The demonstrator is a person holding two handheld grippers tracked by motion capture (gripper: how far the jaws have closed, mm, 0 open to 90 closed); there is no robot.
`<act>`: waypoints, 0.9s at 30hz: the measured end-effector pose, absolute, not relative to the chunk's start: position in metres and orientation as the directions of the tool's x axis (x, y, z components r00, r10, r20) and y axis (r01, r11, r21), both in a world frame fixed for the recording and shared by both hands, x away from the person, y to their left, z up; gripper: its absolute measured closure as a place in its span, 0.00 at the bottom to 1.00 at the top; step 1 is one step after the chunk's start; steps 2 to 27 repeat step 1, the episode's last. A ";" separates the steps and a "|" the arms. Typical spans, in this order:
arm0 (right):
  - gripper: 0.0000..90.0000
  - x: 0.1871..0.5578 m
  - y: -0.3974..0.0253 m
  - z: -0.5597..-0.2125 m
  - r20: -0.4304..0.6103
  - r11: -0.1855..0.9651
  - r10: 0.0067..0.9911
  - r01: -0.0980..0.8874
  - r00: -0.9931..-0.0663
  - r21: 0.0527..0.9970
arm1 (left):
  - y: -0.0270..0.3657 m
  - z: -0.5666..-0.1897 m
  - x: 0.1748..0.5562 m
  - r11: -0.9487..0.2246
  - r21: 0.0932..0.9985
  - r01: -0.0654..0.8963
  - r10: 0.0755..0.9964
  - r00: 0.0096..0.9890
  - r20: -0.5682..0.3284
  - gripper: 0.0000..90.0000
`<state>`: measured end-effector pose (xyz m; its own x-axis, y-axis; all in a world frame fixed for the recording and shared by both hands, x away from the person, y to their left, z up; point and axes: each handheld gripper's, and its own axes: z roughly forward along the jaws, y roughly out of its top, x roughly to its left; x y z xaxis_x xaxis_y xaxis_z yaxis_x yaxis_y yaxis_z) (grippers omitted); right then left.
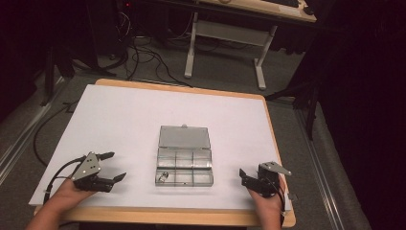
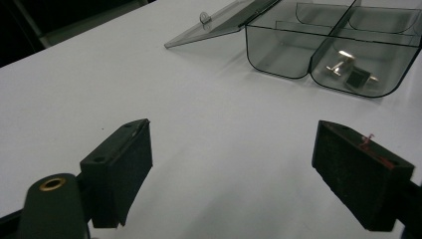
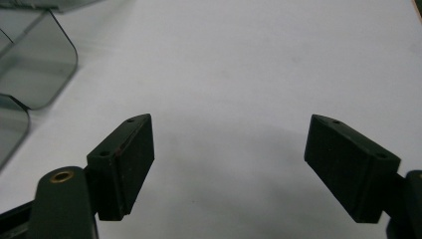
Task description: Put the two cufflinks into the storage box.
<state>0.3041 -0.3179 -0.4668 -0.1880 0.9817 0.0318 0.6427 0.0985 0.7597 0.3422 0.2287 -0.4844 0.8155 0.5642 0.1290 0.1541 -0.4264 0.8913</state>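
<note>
A clear smoky plastic compartment box (image 1: 184,159) lies open at the middle of the white table top (image 1: 119,120), its lid (image 1: 184,137) folded back flat on the far side. Small metal pieces (image 1: 164,176) sit in its near-left compartment; in the left gripper view they (image 2: 348,72) lie behind the box wall (image 2: 278,50). My left gripper (image 1: 118,166) rests left of the box, open and holding nothing (image 2: 231,154). On the other side of the box my right gripper (image 1: 244,178) is open too, with bare table between its jaws (image 3: 229,149) and a box corner (image 3: 35,64) at the left.
The table's wooden edge (image 1: 167,215) runs along the front, just under both hands. Beyond the table stand a white desk frame (image 1: 225,48) and loose cables (image 1: 143,52) on the grey floor.
</note>
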 end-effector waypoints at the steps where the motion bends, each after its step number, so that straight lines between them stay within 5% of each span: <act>1: 0.20 0.305 -0.317 -0.469 0.032 0.100 0.982 0.647 -0.188 0.756 | 0.229 -0.484 0.342 -0.424 0.892 0.155 0.565 0.815 0.127 0.18; 27: 0.20 0.305 -0.317 -0.469 0.032 0.100 0.982 0.647 -0.188 0.756 | 0.229 -0.484 0.342 -0.424 0.892 0.155 0.565 0.815 0.127 0.18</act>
